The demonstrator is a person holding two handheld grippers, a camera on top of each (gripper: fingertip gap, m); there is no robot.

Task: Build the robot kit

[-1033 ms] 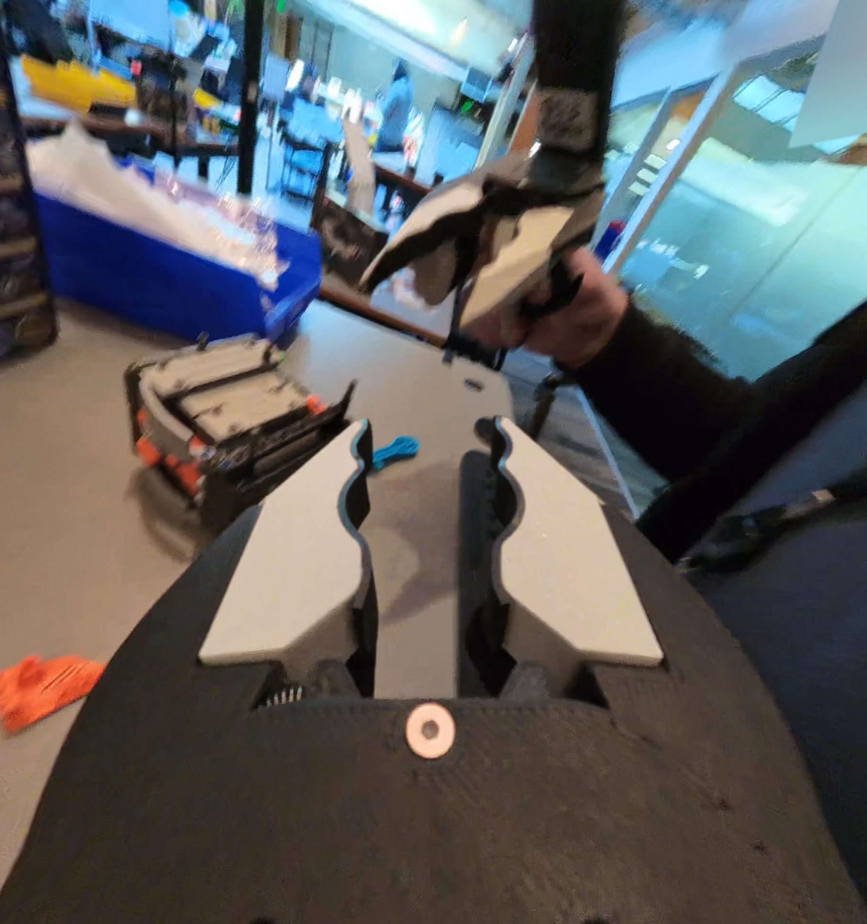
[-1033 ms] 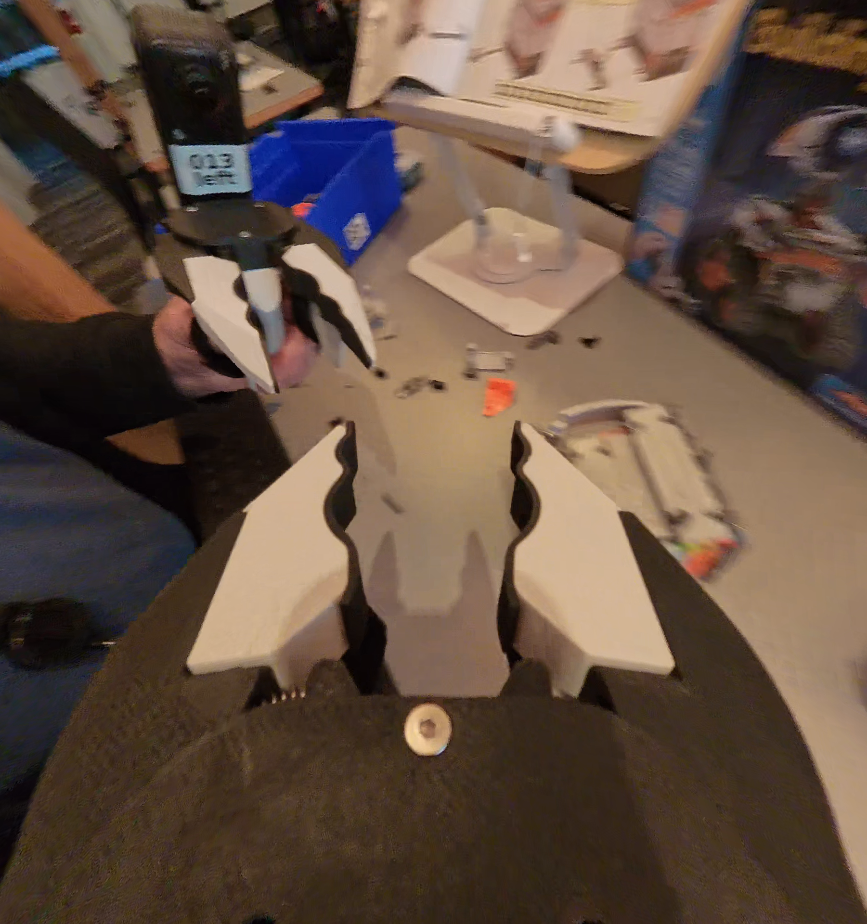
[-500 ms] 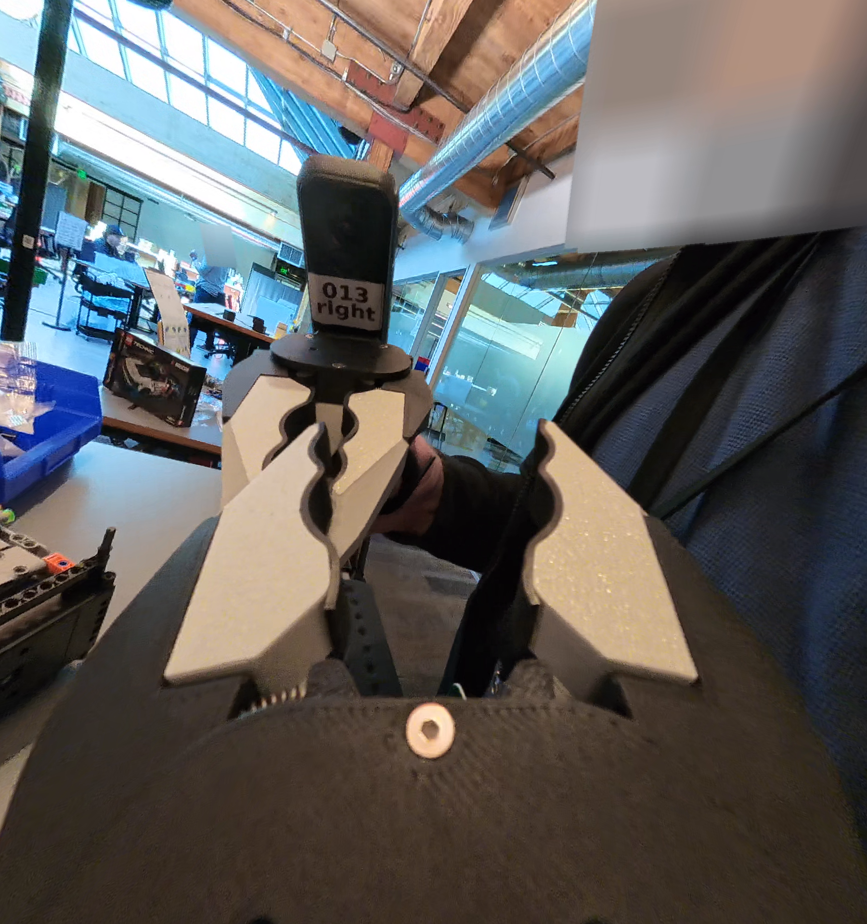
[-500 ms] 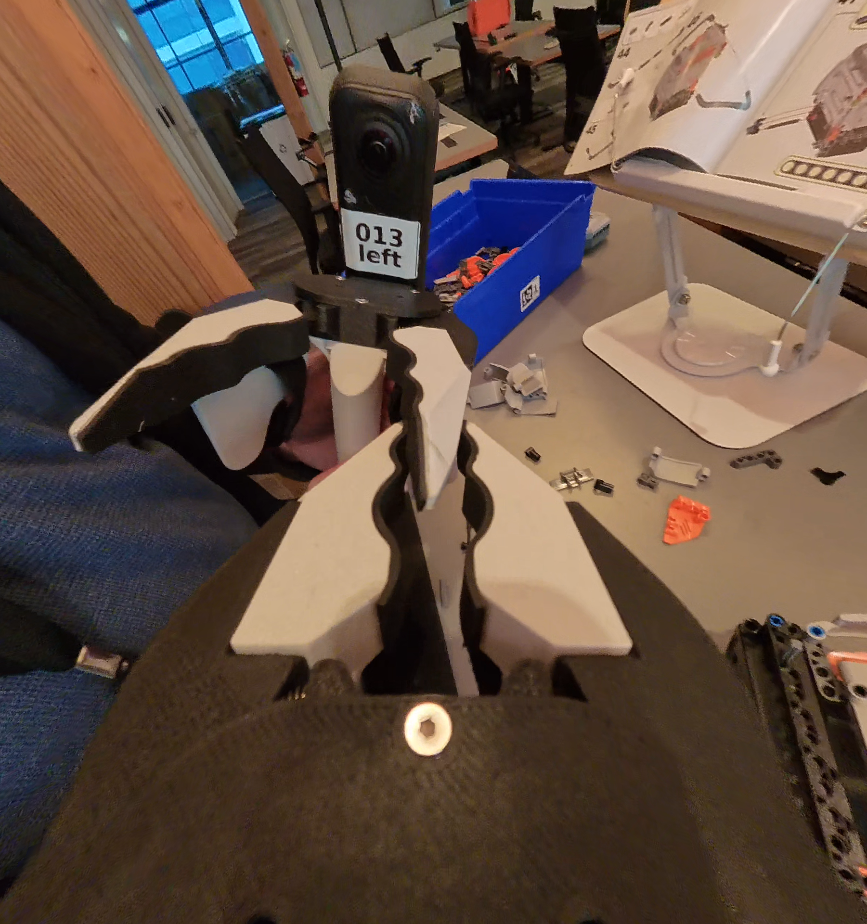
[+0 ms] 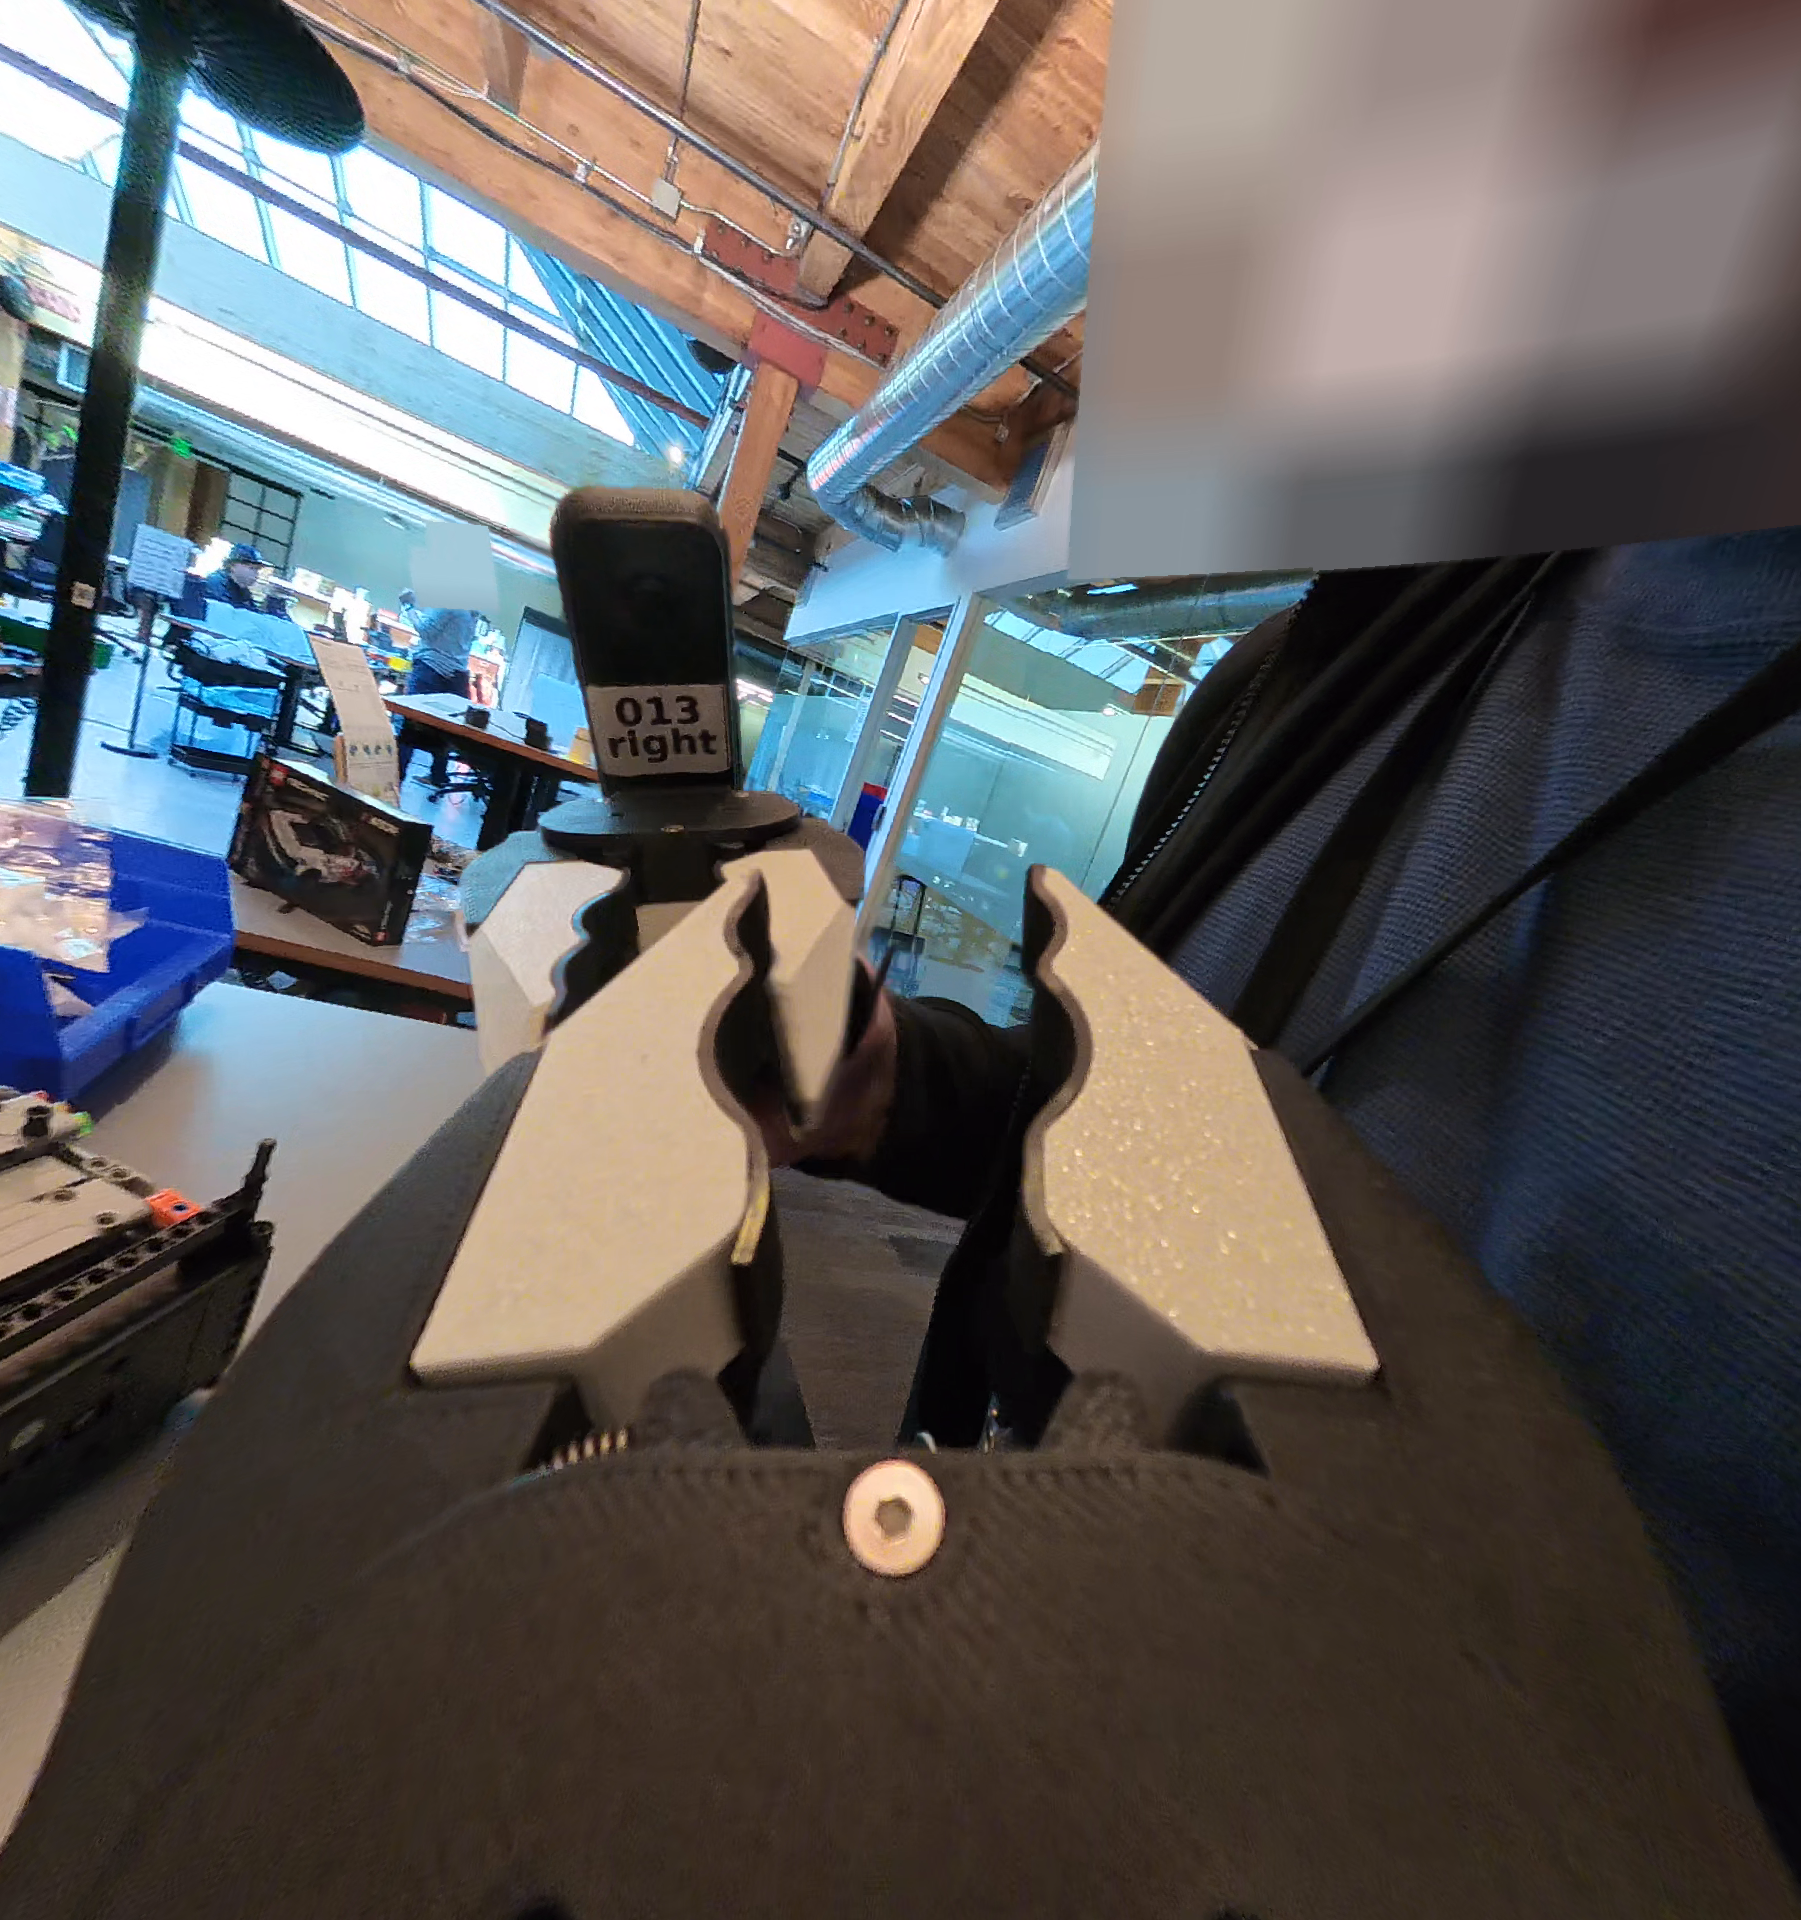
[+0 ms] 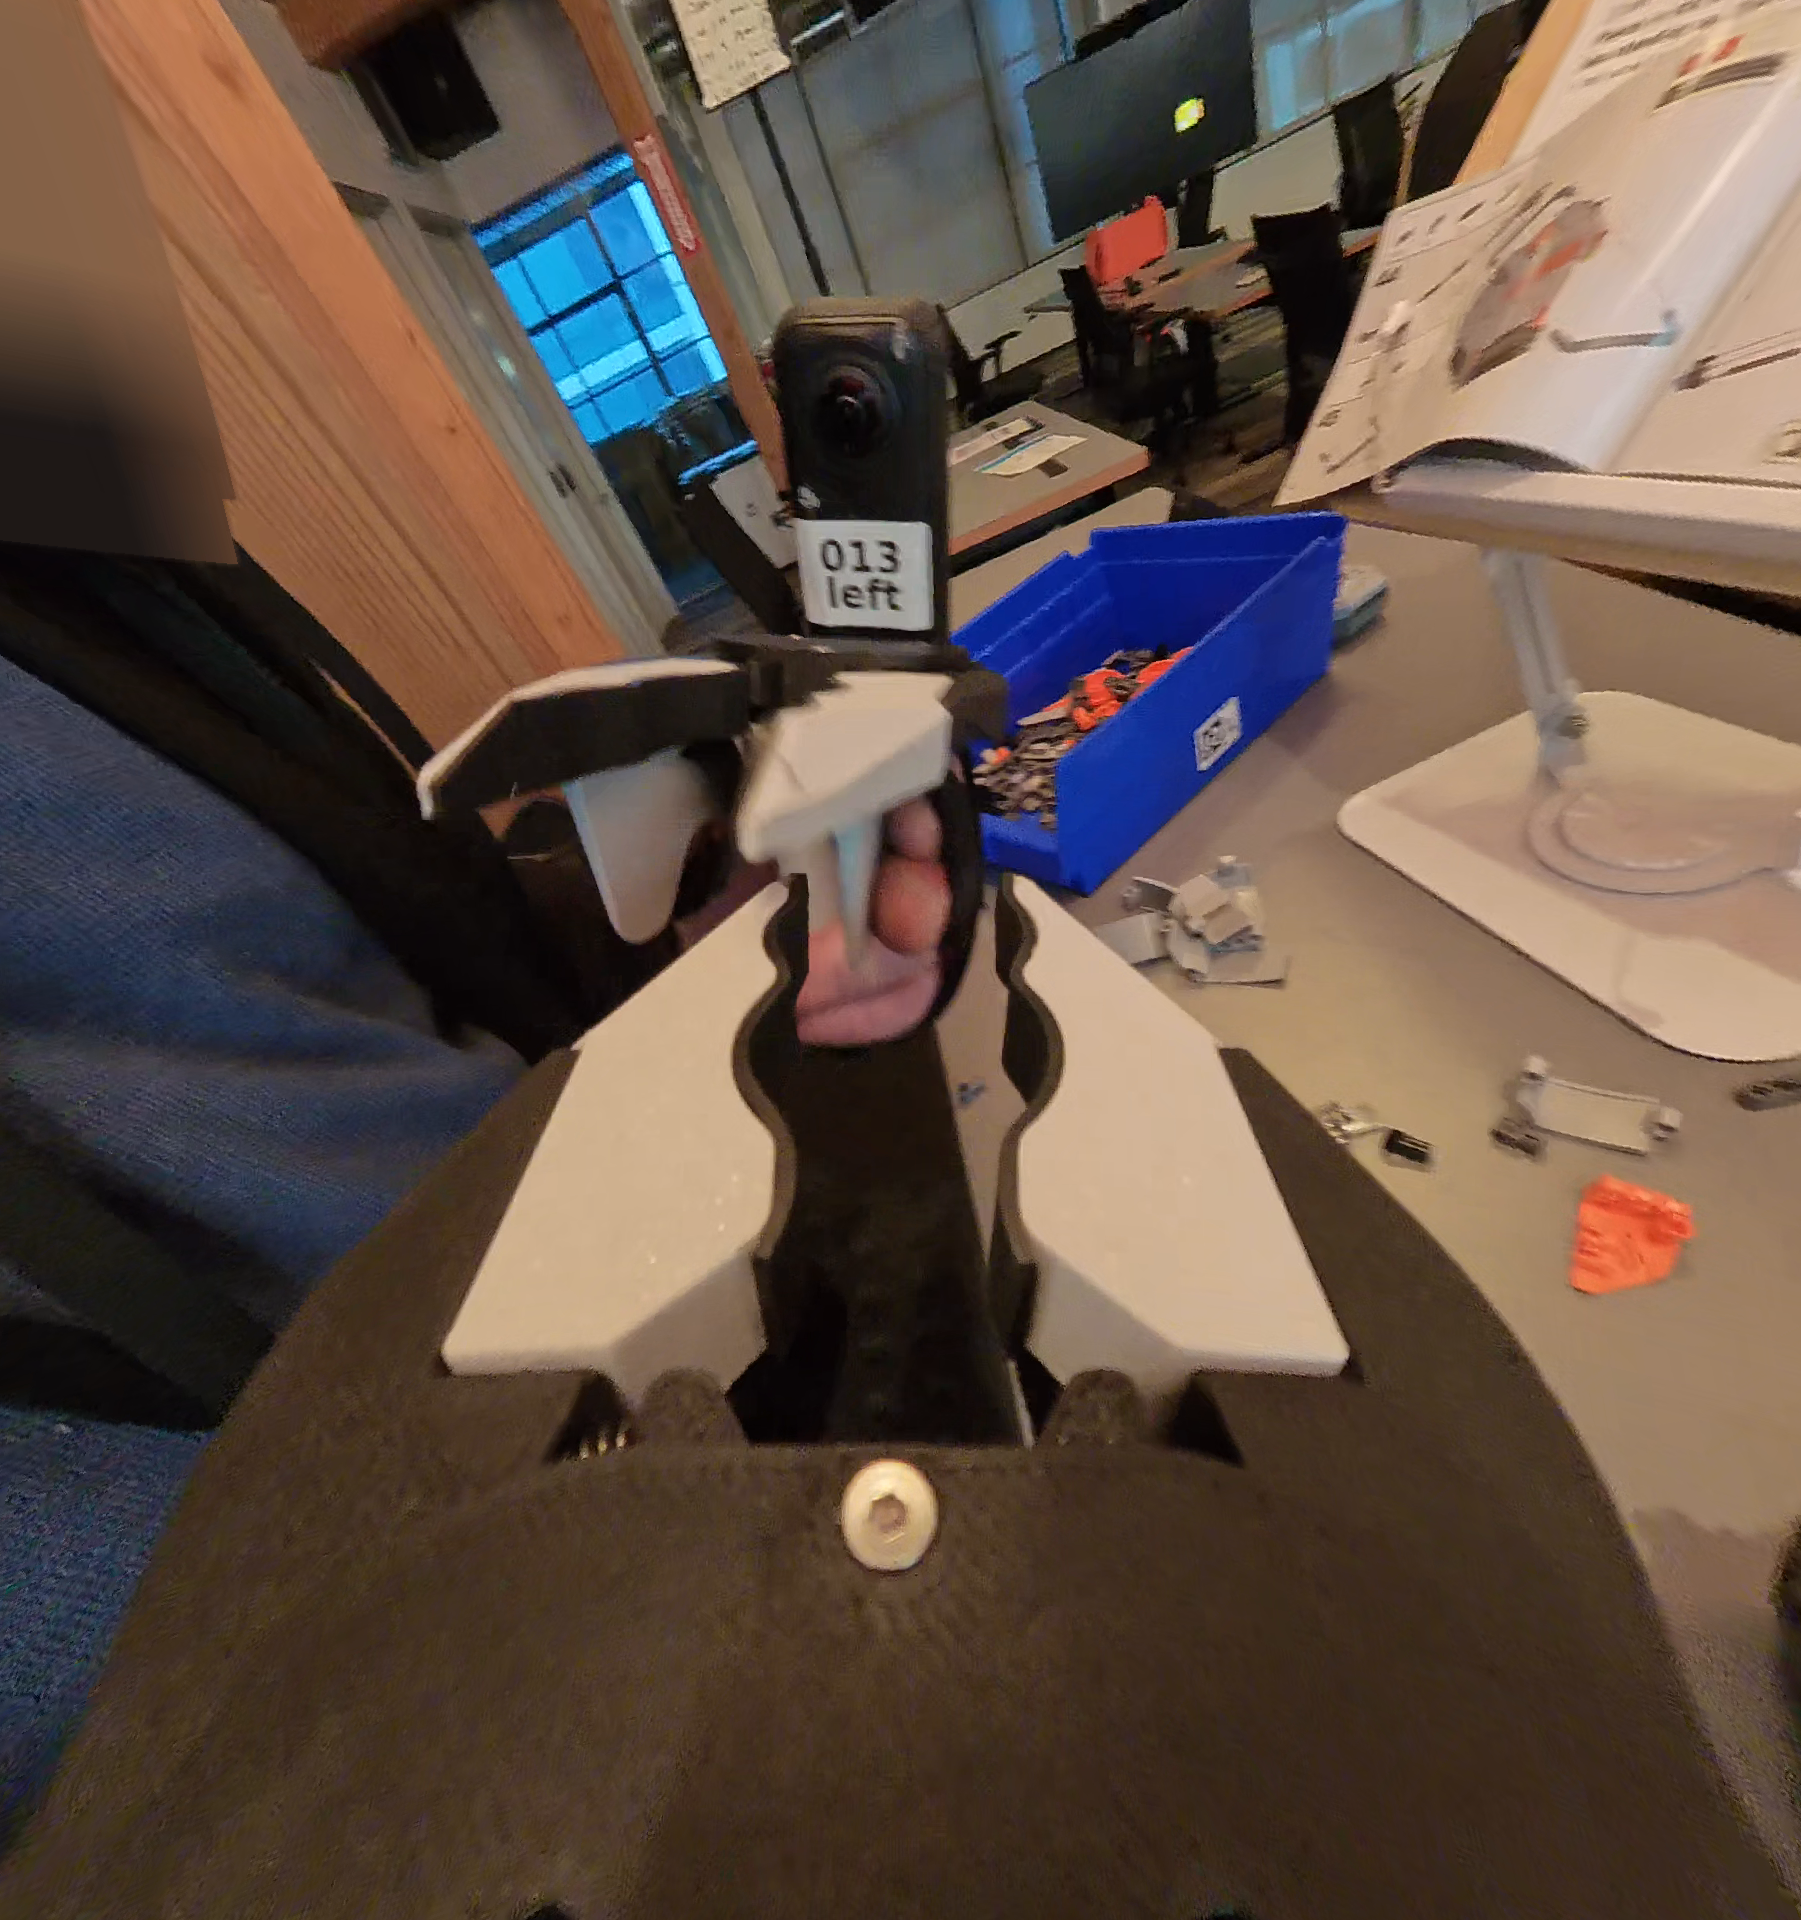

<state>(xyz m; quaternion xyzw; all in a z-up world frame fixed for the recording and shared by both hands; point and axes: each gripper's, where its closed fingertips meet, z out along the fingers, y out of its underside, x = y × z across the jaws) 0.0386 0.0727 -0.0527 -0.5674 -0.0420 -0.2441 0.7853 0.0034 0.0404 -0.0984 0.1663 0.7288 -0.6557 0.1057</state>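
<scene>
Left wrist view: the left tongs (image 5: 896,987) stand apart with nothing between them, raised off the grey worktop (image 5: 293,1049) and facing the right tongs (image 5: 667,966), whose fingers also stand apart and empty, one of them overlapping the near left finger. A hand (image 5: 854,1081) grips the right tongs' handle in front of a person's blue sweater (image 5: 1602,1039). Left of the right tongs sit a grey and black brick-built model (image 5: 65,1247) and a blue bin (image 5: 75,997). In the right wrist view the right tongs (image 6: 901,940) gape, nothing held, with the left tongs (image 6: 605,758) just beyond, spread wide. Right of the left tongs lie a blue parts bin (image 6: 1166,686), loose grey pieces (image 6: 1197,914), an orange piece (image 6: 1628,1231) and an open instruction booklet (image 6: 1561,301) on a white stand (image 6: 1623,883).
</scene>
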